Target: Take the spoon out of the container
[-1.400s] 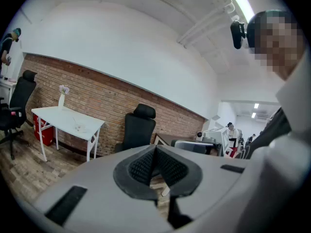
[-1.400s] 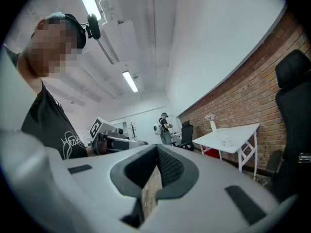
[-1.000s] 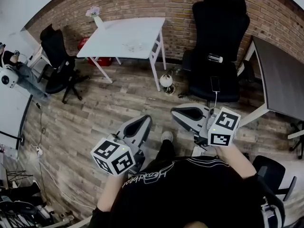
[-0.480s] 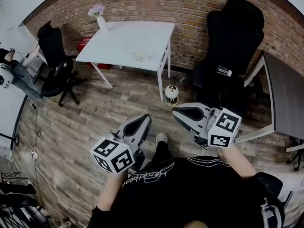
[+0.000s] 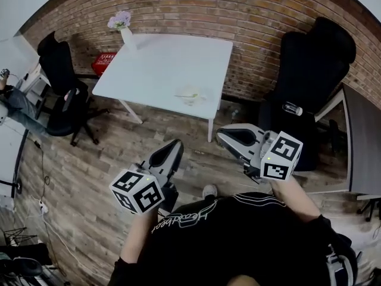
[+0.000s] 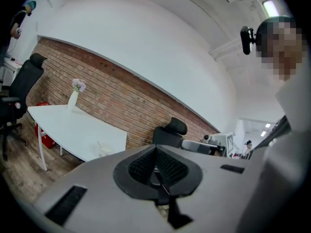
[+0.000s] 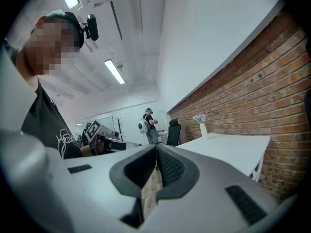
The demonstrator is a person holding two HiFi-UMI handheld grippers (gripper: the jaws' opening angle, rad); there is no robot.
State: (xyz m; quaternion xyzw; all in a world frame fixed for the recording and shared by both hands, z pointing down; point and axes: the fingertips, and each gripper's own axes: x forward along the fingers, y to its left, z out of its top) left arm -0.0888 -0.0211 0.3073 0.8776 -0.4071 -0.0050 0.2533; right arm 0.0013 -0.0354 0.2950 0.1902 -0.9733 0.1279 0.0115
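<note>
With the smooth white table (image 5: 155, 64) drawn nearer, now upper centre of the head view, the small pale round container (image 5: 191, 96) and thin spoon (image 5: 182, 95) by its front edge approach reach, while the left gripper (image 5: 172, 145) and right gripper (image 5: 224, 134) hang lower-centre, ribbed jaws together, empty.

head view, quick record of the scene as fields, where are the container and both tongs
table: white table against the brick wall
container: small pale container near the table's near edge
spoon: thin spoon seems to rest in the container; too small to be sure
left tongs: left tongs shut, empty, in the air short of the table
right tongs: right tongs shut, empty, also in the air
other: vase with flowers at the table's far corner; black chair to the right
task state: spoon not yet taken out
</note>
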